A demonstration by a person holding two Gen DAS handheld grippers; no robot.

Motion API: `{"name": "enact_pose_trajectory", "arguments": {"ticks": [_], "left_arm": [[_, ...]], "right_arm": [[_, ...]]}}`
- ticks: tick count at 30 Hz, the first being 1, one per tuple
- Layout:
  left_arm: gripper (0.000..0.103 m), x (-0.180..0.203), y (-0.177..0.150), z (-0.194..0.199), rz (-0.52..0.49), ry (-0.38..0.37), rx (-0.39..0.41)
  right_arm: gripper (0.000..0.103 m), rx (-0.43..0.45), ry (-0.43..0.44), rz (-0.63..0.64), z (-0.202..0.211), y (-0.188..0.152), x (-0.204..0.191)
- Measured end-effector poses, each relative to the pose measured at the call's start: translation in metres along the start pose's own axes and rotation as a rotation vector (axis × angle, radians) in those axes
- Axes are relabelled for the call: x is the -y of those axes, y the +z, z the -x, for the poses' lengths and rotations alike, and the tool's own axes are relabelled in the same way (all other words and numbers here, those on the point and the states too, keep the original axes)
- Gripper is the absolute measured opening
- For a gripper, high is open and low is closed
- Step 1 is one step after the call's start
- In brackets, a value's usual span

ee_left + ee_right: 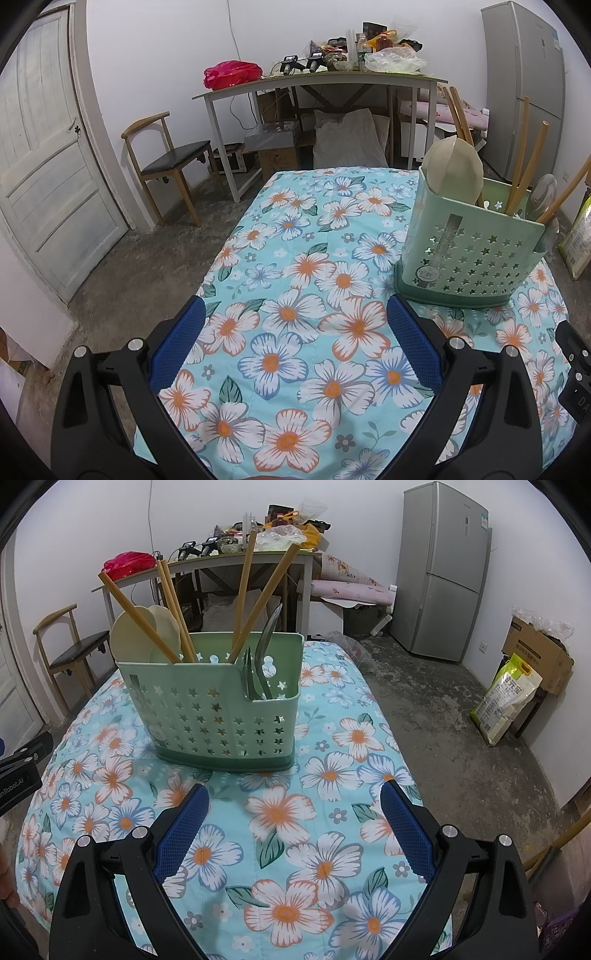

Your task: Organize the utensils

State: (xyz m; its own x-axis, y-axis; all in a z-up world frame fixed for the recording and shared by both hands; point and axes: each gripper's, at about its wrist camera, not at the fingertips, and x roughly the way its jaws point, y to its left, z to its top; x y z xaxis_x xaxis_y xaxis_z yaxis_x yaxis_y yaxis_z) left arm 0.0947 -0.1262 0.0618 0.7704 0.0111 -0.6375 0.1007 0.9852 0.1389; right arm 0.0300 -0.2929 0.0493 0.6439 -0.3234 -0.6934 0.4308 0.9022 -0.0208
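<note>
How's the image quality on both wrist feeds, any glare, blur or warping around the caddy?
Left wrist view: sharp, even light, no glare; the caddy sits right of centre, bowed by the fisheye. Right wrist view: equally sharp; the chopsticks stand crisp, and black corners frame the picture.

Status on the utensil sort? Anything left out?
Looks done: chopsticks, spoons and metal cutlery all stand in the green caddy. In hand: nothing; left claw and right claw are open. Nothing loose visible on the floral tablecloth.
</note>
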Motion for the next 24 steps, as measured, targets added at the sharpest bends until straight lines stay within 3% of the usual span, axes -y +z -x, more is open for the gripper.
{"name": "enact_pose_trajectory", "arguments": {"ticks": [24], "left_arm": [[0.095, -0.0004, 0.0015, 0.0013, -0.001, -0.002, -0.002]], "right_arm": [[0.091, 0.004, 0.002, 0.003, 0.0011, 0.0014, -0.0003]]}}
